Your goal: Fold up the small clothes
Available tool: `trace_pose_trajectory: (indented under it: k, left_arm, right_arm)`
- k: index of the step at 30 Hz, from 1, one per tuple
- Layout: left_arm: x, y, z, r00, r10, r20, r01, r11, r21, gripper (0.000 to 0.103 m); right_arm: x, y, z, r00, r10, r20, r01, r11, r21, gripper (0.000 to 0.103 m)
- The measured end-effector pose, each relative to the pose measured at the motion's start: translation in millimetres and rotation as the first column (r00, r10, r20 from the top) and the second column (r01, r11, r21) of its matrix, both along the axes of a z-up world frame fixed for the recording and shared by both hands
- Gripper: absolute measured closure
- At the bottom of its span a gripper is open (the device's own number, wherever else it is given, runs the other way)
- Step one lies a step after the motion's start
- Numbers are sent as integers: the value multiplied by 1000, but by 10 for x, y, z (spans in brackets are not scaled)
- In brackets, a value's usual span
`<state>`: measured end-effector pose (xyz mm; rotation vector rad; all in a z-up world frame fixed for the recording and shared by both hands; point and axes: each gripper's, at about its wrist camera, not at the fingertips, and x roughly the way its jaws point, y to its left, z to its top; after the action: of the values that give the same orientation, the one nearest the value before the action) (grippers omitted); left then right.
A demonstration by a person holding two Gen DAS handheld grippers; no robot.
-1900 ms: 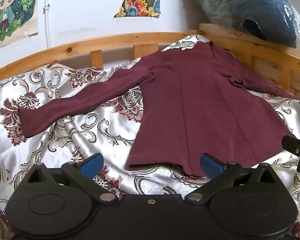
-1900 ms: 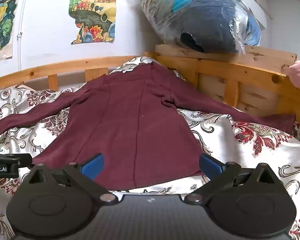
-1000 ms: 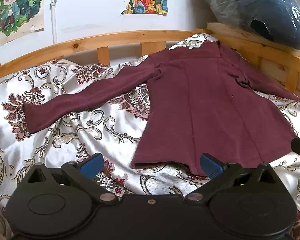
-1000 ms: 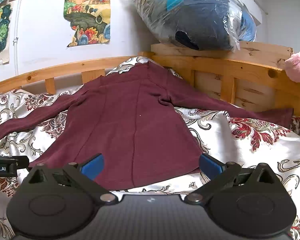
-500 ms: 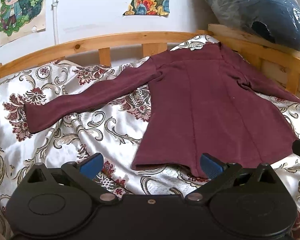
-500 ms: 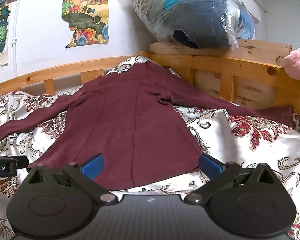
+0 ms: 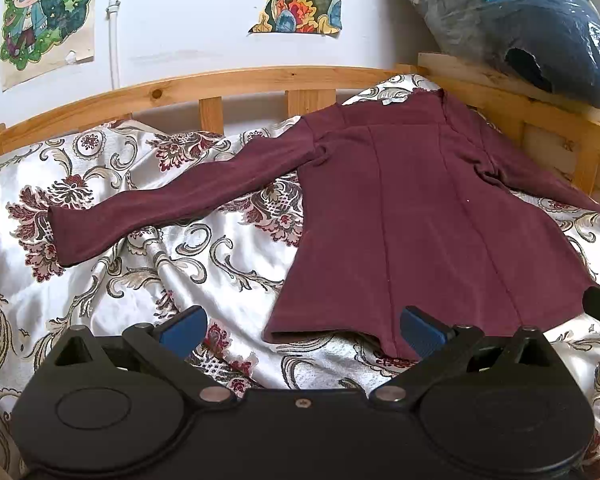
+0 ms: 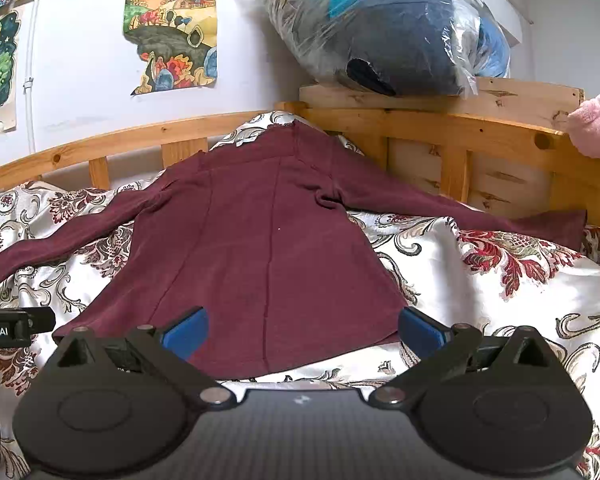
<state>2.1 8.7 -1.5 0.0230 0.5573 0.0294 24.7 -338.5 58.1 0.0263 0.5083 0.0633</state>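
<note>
A maroon long-sleeved top (image 7: 412,216) (image 8: 252,248) lies flat on the floral satin bedspread (image 7: 140,272), collar toward the headboard and both sleeves spread out. Its left sleeve (image 7: 160,208) stretches across the bed and the right sleeve (image 8: 480,216) reaches toward the wooden side rail. My left gripper (image 7: 302,330) hovers open just short of the hem's left corner, holding nothing. Over the hem's right half my right gripper (image 8: 302,330) is open too, also with nothing between its blue pads.
A wooden bed frame (image 7: 236,84) runs along the back and right side (image 8: 480,152). A plastic-wrapped bundle of dark bedding (image 8: 388,36) rests on the right rail, with a pink soft item (image 8: 596,128) beside it. Posters hang on the white wall (image 7: 172,24).
Both grippers drifted slightly, the left view shifting right and a little closer to the hem. The top has not moved and both grippers stayed open.
</note>
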Motion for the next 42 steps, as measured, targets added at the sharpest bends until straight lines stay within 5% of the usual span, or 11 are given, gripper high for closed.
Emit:
trace_pose_trajectory:
  k: [42]
  left_arm:
    - [26, -12, -29, 1000, -2, -27, 2, 1000, 2, 1]
  right_arm:
    - [33, -32, -31, 999, -19, -30, 20, 1000, 20, 0]
